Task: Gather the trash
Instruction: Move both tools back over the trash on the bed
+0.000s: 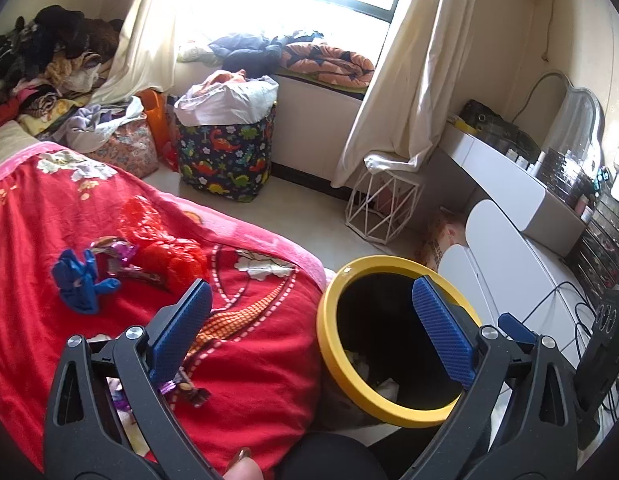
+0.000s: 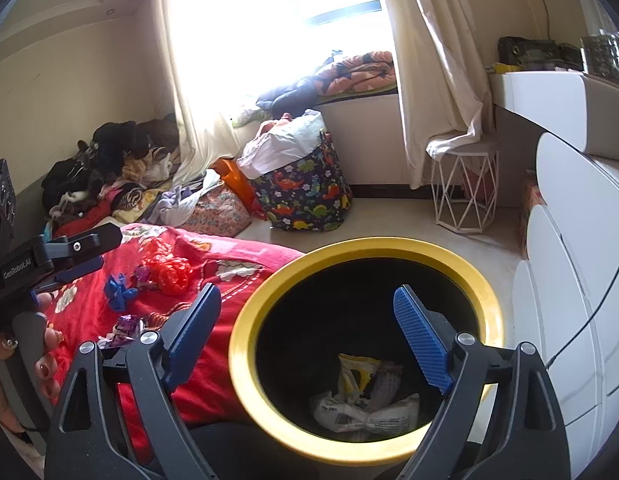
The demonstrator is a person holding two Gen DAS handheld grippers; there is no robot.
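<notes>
A black bin with a yellow rim (image 1: 329,344) (image 2: 245,364) stands beside the bed and holds crumpled wrappers (image 2: 365,396). On the red blanket (image 1: 249,380) lie a blue glove (image 1: 79,280) (image 2: 117,286), a red plastic bag (image 1: 169,248) (image 2: 171,274) and purple wrappers (image 1: 117,254) (image 2: 123,330); another purple wrapper (image 1: 185,388) lies under my left finger. My left gripper (image 1: 309,332) is open and empty, spanning the blanket edge and the bin. My right gripper (image 2: 309,344) is open and empty above the bin mouth. The left gripper also shows in the right wrist view (image 2: 69,256).
A dinosaur-print laundry bag (image 1: 225,156) (image 2: 305,192), a white wire stool (image 1: 383,208) (image 2: 465,192) and piles of clothes (image 1: 49,60) stand beyond the bed. White drawers (image 1: 509,264) (image 2: 569,300) with cables run along the right.
</notes>
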